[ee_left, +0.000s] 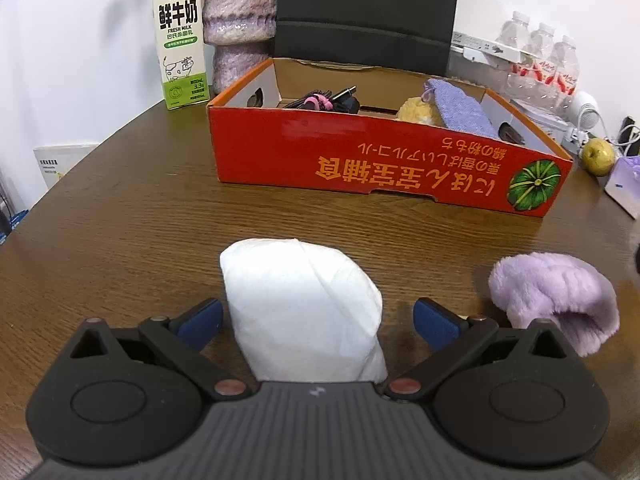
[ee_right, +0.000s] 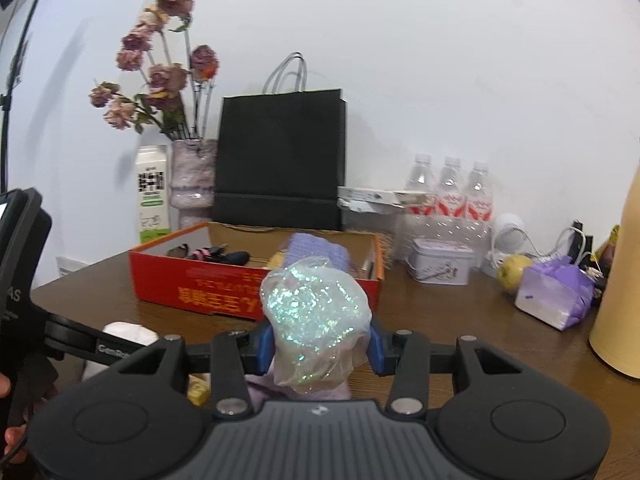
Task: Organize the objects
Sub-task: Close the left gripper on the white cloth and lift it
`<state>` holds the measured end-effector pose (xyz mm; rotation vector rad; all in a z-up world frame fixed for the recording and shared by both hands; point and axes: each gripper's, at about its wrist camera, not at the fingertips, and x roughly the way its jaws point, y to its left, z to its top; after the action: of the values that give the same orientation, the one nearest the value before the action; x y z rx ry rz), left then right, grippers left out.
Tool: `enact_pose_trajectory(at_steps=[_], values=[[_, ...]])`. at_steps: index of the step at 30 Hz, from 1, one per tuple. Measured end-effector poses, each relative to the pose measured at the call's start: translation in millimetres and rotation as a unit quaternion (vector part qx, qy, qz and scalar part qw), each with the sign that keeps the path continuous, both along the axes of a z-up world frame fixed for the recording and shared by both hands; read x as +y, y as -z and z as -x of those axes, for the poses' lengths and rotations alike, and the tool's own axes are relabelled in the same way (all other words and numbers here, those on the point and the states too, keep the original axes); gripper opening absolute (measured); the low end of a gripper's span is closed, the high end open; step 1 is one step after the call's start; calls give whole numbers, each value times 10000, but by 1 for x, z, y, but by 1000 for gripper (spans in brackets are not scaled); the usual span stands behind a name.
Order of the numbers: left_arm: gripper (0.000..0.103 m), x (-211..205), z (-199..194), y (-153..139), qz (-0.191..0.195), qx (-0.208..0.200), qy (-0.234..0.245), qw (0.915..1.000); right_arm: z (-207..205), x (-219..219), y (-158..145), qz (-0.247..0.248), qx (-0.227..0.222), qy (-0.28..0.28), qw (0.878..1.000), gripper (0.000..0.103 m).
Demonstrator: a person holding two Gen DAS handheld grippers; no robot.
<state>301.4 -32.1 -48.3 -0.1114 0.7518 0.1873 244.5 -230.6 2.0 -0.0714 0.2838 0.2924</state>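
A white tissue pack (ee_left: 304,312) lies on the brown table between the open fingers of my left gripper (ee_left: 318,320), which do not touch it. A fluffy lilac cloth (ee_left: 556,300) lies to its right. An open red cardboard box (ee_left: 384,160) stands behind, holding black cables, a yellow item and a lilac towel (ee_left: 460,108). My right gripper (ee_right: 318,346) is shut on a glittery clear bag (ee_right: 316,312), held above the table in front of the red box (ee_right: 216,288). The tissue pack also shows in the right wrist view (ee_right: 128,332).
A milk carton (ee_left: 182,36), a fuzzy pink vase (ee_left: 236,20) and a black paper bag (ee_left: 368,12) stand behind the box. Water bottles (ee_right: 448,196), a tin (ee_right: 438,266), an apple (ee_right: 514,272) and a lilac packet (ee_right: 554,296) crowd the right. A tan cylinder (ee_right: 620,280) stands far right.
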Motion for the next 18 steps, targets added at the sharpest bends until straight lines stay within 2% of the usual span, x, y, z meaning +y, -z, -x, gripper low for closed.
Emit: enact_pose_trajectory(at_steps=[8,12,13,16,18], values=[[103,-6,-13,6,-224,1,-395,9990,-3,-8,2,-2,10,35,10000,43],[103,-7,-14,5,-204,55,-324,9993,-1,-5,2,39,-46,68,10000,43],[100,-7,-13,5,-198,37,-312,9993,0,-5,2,46,-57,75,9999,44],[74,-8,-7,1,-240,-125,-227,9994,1,-3,4,90,-82,93,9999,44],[71,-9,-5,0,-241,-153,-104,9995,2,-2,4,108,-106,104,9998,44]])
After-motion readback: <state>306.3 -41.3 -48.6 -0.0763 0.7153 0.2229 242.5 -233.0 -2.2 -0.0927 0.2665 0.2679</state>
